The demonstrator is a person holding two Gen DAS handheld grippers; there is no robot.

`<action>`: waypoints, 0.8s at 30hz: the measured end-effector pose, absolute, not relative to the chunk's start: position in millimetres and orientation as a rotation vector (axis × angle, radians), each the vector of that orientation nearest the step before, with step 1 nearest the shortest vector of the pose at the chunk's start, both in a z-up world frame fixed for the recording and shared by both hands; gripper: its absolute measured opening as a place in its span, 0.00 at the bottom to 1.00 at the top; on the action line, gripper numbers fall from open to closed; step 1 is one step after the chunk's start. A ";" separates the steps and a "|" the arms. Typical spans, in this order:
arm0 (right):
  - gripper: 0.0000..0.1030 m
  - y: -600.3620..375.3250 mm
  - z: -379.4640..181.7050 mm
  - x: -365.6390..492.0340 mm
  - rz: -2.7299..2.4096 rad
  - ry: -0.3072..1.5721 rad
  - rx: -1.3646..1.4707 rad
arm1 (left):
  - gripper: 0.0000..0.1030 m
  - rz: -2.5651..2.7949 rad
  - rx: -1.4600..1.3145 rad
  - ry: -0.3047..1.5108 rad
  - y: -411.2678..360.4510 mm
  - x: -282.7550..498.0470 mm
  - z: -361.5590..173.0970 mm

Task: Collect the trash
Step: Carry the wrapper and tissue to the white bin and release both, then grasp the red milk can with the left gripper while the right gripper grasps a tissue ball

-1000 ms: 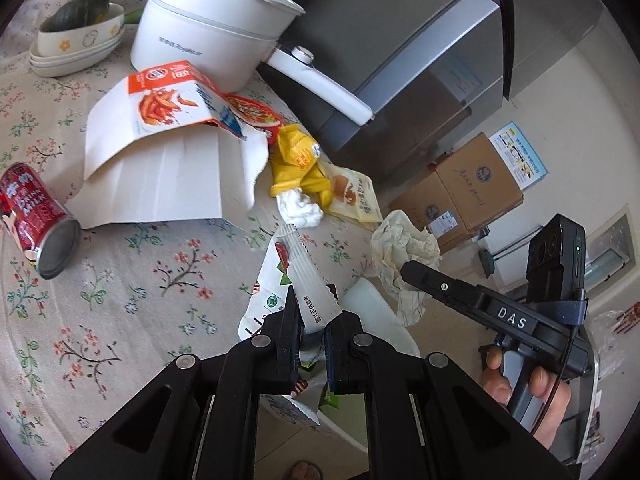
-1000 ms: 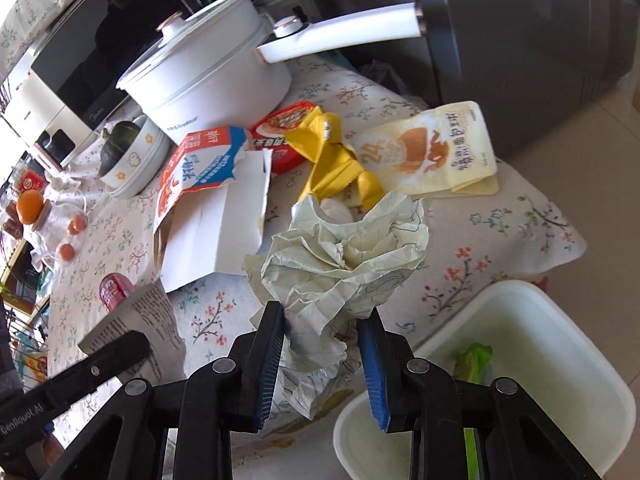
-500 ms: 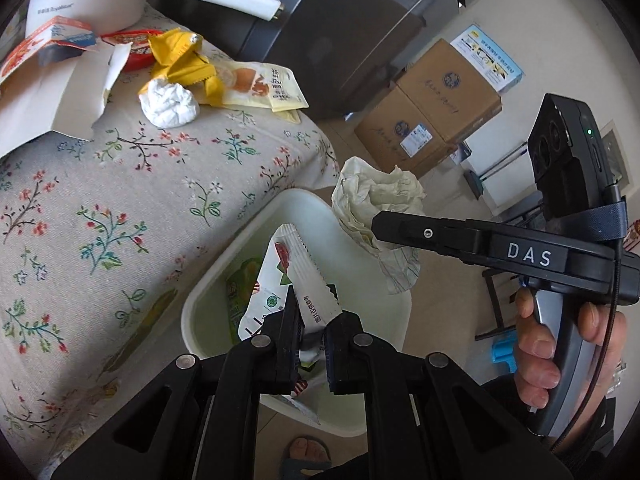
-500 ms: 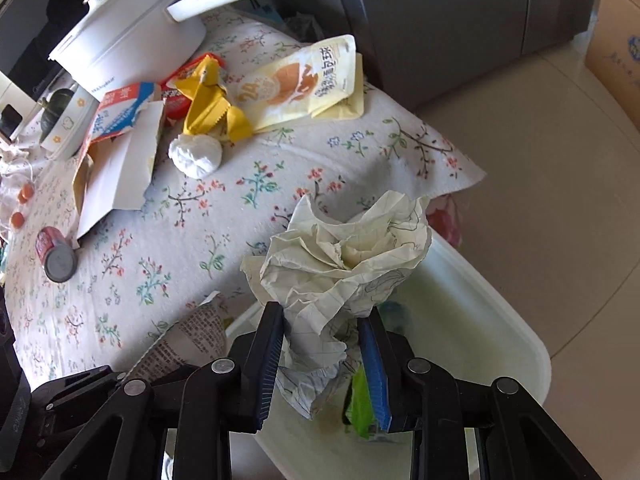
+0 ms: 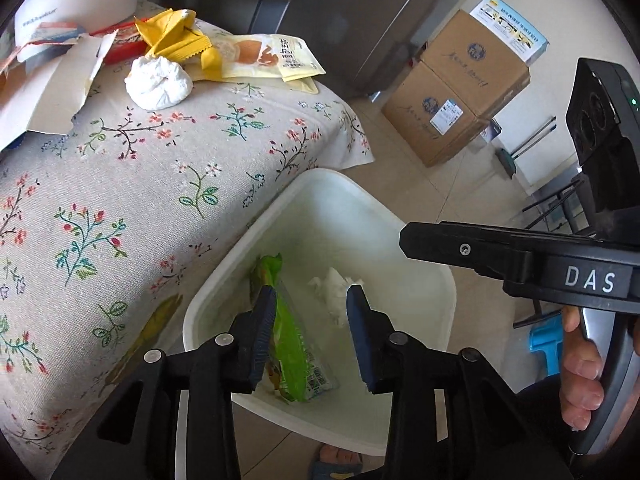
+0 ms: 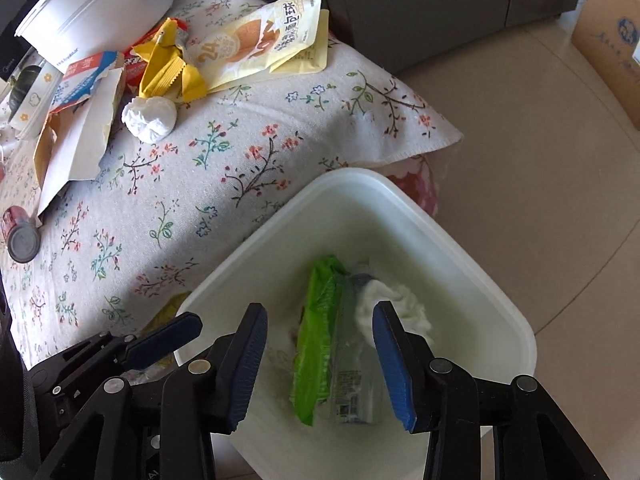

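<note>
**Entry: both grippers empty above the trash bin, table litter outstanding**

Left gripper (image 5: 312,334): jaws parted and opening, nothing between the pads; poised over the white bin (image 5: 420,240). Right gripper (image 6: 320,360): jaws wider and likewise opening, nothing held; also above the bin, with a person's hand (image 5: 580,376) on its handle.

Bin: stood on the floor against the tabletop's near corner, under the hanging edge of the floral cloth (image 6: 248,152). Contents: one green wrapper (image 6: 316,332) with a clear printed end, lying along the bottom; crumpled pale paper (image 6: 396,304) beside it, touching. Whether anything lay under these could not be told.

Trash left on the tabletop: white tissue ball (image 6: 149,120), in from the far edge; yellow wrapper (image 6: 168,68) just behind it; pale snack pouch (image 6: 260,40) at the far corner, overlapping the yellow wrapper; torn cardboard packaging (image 6: 80,128) toward the left edge; red can (image 6: 18,232) on its side at the left edge.

Risks, as judged: the can may roll off when nudged. The pouch lies flat, so pads may slide off or pinch the cloth and drag it. The pot (image 6: 92,4) stood close behind the litter and could be knocked.
</note>
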State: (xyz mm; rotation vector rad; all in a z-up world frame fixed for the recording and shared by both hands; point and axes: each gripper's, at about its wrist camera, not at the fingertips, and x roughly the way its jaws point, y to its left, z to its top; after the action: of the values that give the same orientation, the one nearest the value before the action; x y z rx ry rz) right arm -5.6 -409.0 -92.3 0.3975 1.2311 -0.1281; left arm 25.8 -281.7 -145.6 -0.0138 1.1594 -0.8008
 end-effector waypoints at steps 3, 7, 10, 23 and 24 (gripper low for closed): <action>0.53 -408.3 -88.7 -3.8 -0.119 1.213 0.403 | 0.38 -0.786 -0.032 1.136 -274.0 27.7 -134.7; 0.58 -406.6 -84.9 -0.3 -0.113 1.195 0.414 | 0.38 -0.761 -0.064 1.125 -261.4 34.0 -124.9; 0.60 -405.7 -82.7 3.5 -0.117 1.184 0.421 | 0.38 -0.734 -0.088 1.124 -248.7 39.2 -118.5; 0.72 -390.2 -70.1 24.0 -0.097 1.130 0.454 | 0.52 -0.532 -0.201 1.070 -173.5 61.7 -86.5; 0.73 -387.9 -69.4 26.2 -0.093 1.126 0.454 | 0.57 -0.507 -0.210 1.054 -164.4 63.9 -82.2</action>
State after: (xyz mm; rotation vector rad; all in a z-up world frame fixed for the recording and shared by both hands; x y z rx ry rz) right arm 26.2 -387.9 -69.4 0.4540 1.1261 -0.0926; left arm 63.9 -164.4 -82.2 -0.2099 1.0540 -0.5068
